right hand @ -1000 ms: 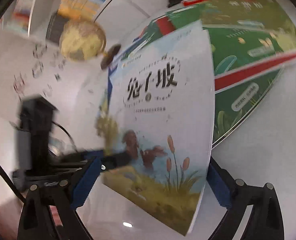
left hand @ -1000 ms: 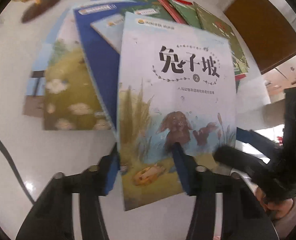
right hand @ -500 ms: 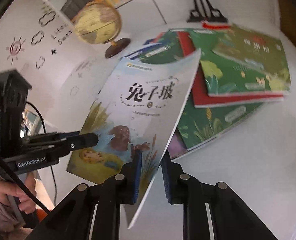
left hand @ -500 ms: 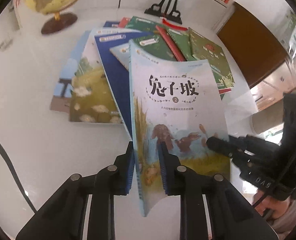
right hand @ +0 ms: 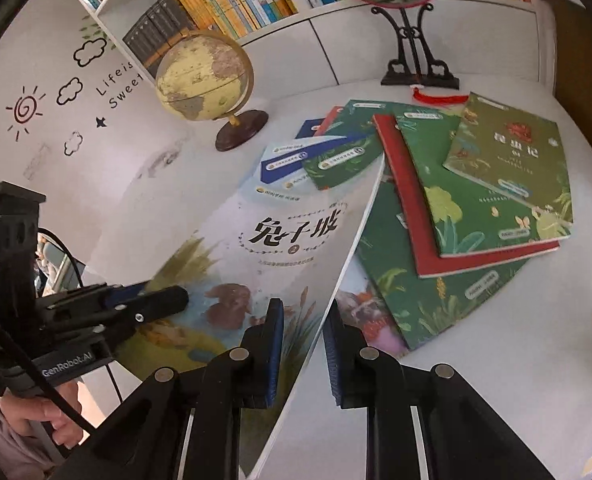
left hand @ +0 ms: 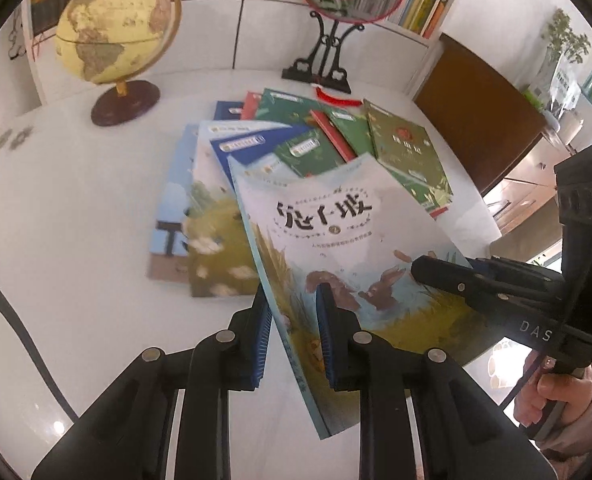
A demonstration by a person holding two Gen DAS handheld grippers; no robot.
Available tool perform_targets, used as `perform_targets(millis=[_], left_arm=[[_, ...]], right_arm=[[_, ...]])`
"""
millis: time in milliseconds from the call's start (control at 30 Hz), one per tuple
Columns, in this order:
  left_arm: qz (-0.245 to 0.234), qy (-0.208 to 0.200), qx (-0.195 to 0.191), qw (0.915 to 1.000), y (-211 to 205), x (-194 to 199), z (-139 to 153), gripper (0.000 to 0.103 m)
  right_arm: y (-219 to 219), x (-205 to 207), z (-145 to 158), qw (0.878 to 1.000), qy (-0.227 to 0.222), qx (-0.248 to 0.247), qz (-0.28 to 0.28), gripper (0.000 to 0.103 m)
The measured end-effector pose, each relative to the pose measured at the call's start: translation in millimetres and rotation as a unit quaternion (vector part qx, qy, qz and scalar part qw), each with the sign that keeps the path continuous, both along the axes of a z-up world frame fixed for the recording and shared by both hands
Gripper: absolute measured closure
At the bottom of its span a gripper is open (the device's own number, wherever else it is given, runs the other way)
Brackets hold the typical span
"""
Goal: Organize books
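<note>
Both grippers, left gripper (left hand: 291,336) and right gripper (right hand: 303,354), are black with blue ribbed pads and silver round screws. White lettering marks their bodies; a black cable (right hand: 23,364) trails across.

Pale blue book (right hand: 279,240) with rabbits on the cover: large black title "兔子坡", a small circled "2" beneath it; the fine line under that is too small to read. Green book (right hand: 512,176) at the far right of the spread on the tabletop: title "昆虫记" in pale characters. White wall (right hand: 75,128) beside the shelf: black lettering "Life is Sweet" among drawn clouds, a sun and a star. Left tongs (right hand: 163,300): body marked "GenRobot.AI". Right tongs (left hand: 436,276): letters "DAS" show, the rest cut off. Logo strips on the other books are unreadable.
</note>
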State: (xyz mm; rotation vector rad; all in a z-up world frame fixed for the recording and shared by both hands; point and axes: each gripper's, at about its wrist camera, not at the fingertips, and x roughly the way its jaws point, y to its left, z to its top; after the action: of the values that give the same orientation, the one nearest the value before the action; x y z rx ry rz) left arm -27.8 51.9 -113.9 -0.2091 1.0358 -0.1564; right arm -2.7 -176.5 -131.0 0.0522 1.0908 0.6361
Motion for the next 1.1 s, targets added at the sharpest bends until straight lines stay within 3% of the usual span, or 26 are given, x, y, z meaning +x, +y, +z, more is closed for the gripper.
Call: perform_targets(millis=[300,567,800,1100], left_arm=[[0.017,-0.005,-0.028,0.9995,74,-1,1,0.084],[0.062,-0.007,-0.034,0.9975,159,-13,-6,0.084],[0.103,0.021,-0.035,0.9938,226,-20,-26,0.084],[0.093,0.067,-0.021,0.9931,254,4,-59,0.084]], right_arm=[[75,-1,6,1.000,-0.007,-0.014,0.015,0.083],[158,-1,-4,0.998,-0.005,-0.031,0.053,0.083],[237,-1,-24,0.996,0.018,-0.029,0.085,0.083],[287,2,-60,0.993,0.056,-0.059,0.084,0.083]])
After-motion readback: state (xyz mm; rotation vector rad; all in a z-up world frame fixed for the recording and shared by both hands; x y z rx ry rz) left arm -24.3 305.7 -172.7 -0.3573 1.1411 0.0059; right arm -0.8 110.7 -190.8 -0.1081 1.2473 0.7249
